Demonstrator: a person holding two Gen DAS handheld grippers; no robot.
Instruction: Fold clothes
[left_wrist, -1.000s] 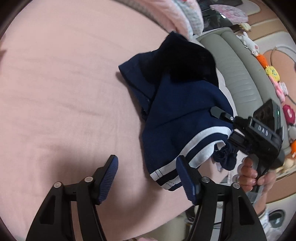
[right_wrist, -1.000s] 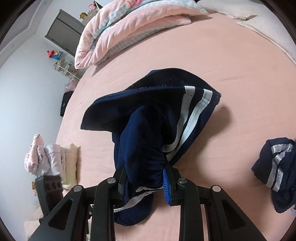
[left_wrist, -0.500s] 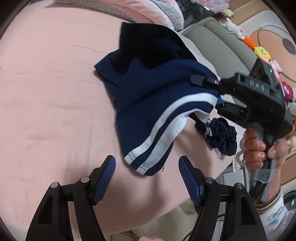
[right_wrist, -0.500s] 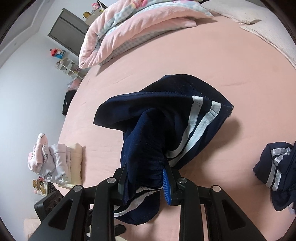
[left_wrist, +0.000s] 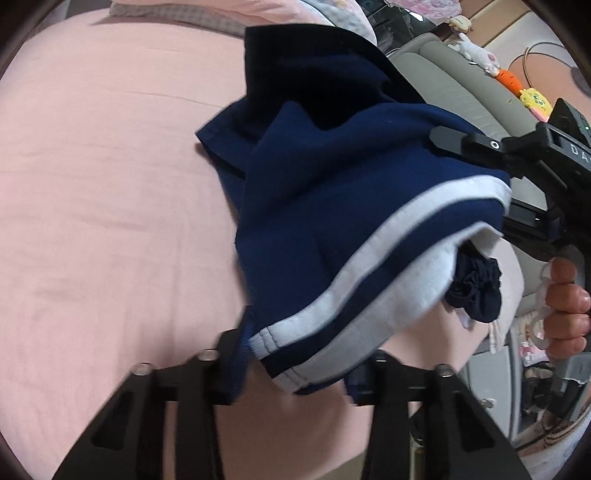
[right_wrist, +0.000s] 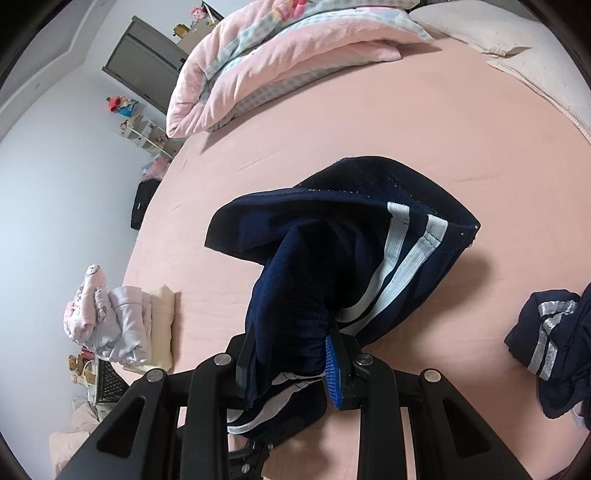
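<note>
Navy shorts with white side stripes hang over the pink bed sheet. My right gripper is shut on their bunched waistband end; it shows in the left wrist view at the right, held by a hand. The shorts trail from it down onto the sheet. My left gripper is open, and the striped hem corner lies between its fingers. Whether the pads touch the cloth is blurred.
A second navy garment with silver stripes lies at the right. A stack of folded light clothes sits at the bed's left edge. A pink quilt lies at the far end. A grey sofa stands past the bed edge.
My left gripper has moved forward to the shorts, so the striped hem now lies between its open fingers. My right gripper still grips the waistband and has lifted it a little.
</note>
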